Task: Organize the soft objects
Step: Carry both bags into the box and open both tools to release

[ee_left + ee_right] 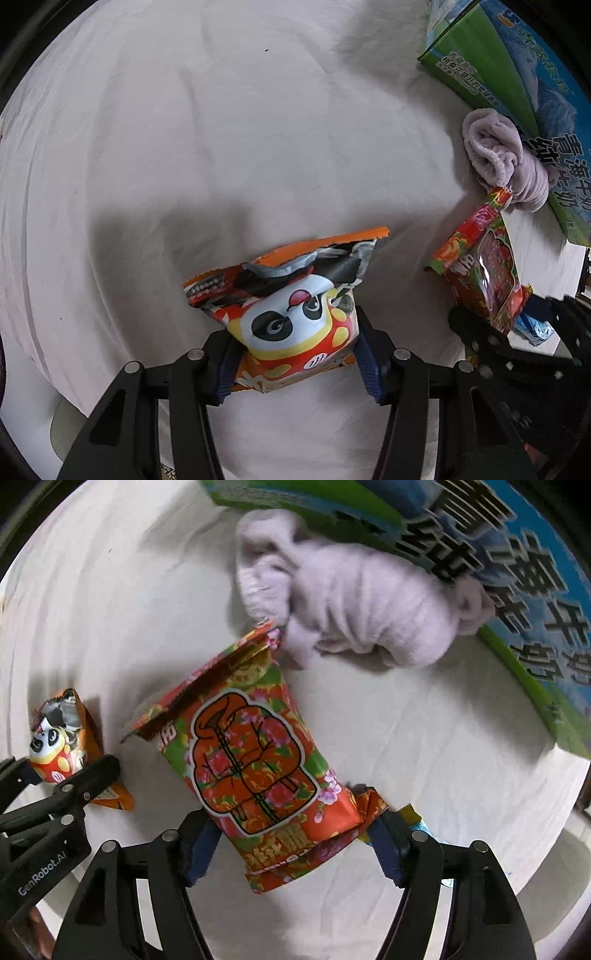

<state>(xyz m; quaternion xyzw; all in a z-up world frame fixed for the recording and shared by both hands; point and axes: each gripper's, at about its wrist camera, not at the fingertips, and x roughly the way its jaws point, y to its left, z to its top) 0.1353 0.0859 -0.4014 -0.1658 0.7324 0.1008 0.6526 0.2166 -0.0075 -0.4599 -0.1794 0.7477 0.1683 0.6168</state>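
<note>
Gripping a snack bag apiece, both grippers are mid-carry over the white-covered bench (184, 129). The left gripper (293, 354) has its blue-padded fingers (369, 369) pinched on the lower end of the panda snack bag (291, 306), whose torn orange top points away from the camera. Over on the other side, the right gripper (291, 843) is clamped across the bottom of the red floral snack bag (255, 760), and that bag's top edge sits just beside, possibly touching, the rolled lavender towel (354, 602). The towel itself lies against the green-and-blue milk carton box (517, 590) at the far edge. Whether either bag is resting on the cloth or lifted clear is hard to call from here. This looks like the gathering step: soft packets being brought toward the towel. The next move calls for a gentle set-down beside it, with light pressure, since these puffed bags crumple and slide easily.
</note>
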